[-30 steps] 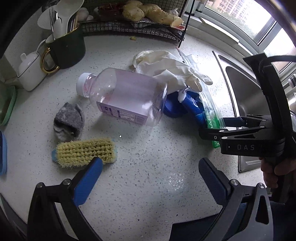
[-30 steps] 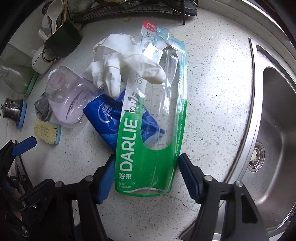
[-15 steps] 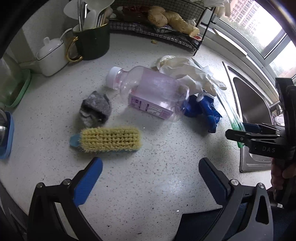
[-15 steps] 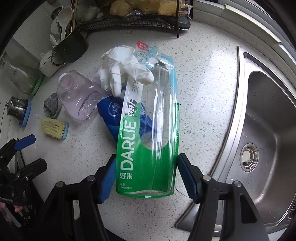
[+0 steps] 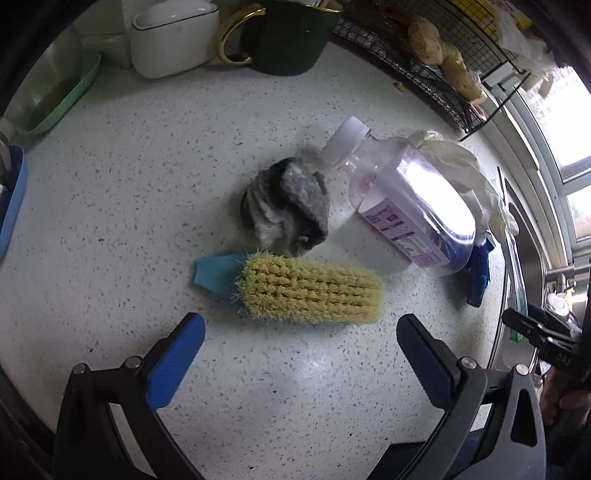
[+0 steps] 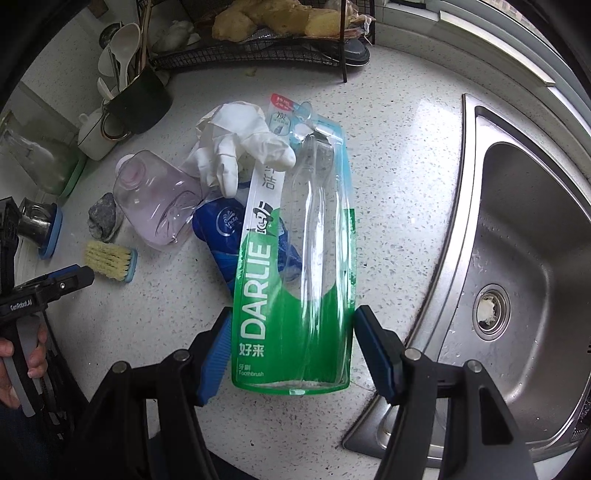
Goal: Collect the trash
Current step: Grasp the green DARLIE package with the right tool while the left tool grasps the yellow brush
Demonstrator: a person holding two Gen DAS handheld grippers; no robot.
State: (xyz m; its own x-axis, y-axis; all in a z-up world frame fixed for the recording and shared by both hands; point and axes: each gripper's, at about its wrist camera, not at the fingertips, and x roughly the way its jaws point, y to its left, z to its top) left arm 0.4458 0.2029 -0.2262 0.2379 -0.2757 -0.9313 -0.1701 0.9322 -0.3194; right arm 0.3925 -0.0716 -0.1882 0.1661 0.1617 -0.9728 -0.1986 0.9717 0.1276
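Note:
A green and clear Darlie toothbrush package (image 6: 295,266) lies on the speckled counter, its lower end between the fingers of my right gripper (image 6: 291,354), which is open around it. Under and beside it lie a blue wrapper (image 6: 221,232), a white glove (image 6: 236,147) and an empty clear bottle (image 6: 155,199). My left gripper (image 5: 299,362) is open and empty, just in front of a yellow scrub brush (image 5: 310,291). A grey rag (image 5: 284,203), the bottle (image 5: 406,206) and the glove (image 5: 472,173) lie beyond it.
A steel sink (image 6: 535,258) is at the right. A wire rack with ginger (image 6: 273,22), a dark green mug of utensils (image 5: 288,33), a white pot (image 5: 170,33) and a green tray (image 5: 55,99) stand along the back.
My left gripper has moved left and closer to the counter, from facing the bottle to facing the scrub brush. My right gripper has pulled back slightly, still astride the toothbrush package.

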